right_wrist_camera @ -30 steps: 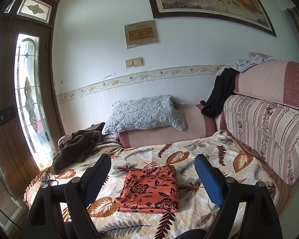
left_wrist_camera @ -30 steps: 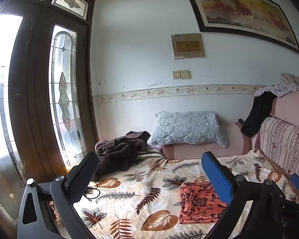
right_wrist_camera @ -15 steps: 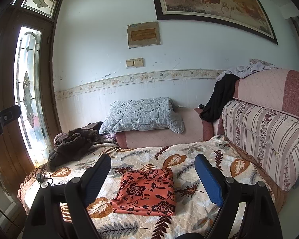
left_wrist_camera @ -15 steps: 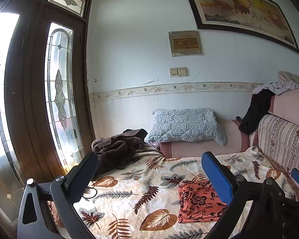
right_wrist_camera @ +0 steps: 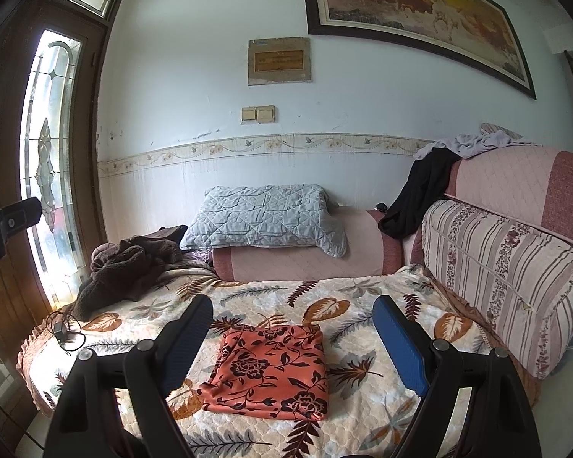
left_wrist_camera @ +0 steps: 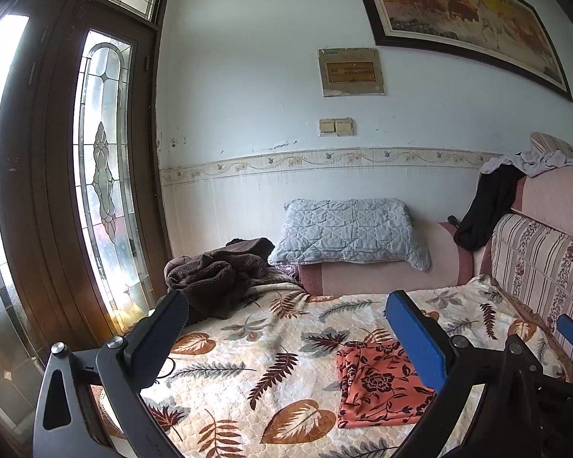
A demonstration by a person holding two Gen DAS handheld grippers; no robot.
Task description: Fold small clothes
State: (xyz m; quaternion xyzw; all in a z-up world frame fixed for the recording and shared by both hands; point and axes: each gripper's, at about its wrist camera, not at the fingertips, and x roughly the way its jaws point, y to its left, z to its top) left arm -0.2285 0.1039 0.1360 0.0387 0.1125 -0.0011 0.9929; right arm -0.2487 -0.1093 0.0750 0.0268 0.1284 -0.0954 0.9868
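Lying folded on quilt (right_wrist_camera: 363, 366), orange garment (right_wrist_camera: 271, 372) partly hidden, left view; both tongs (left_wrist_camera: 286, 336) (right_wrist_camera: 292, 337) wide, seemingly empty.

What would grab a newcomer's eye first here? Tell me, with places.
The orange floral cloth stands out first, lying folded flat on the leaf-patterned bedspread, framed by the open right gripper. Next comes the long framed painting high on the wall, then the stained-glass door glowing at the left. A brown fuzzy heap sits beside the grey pillow.
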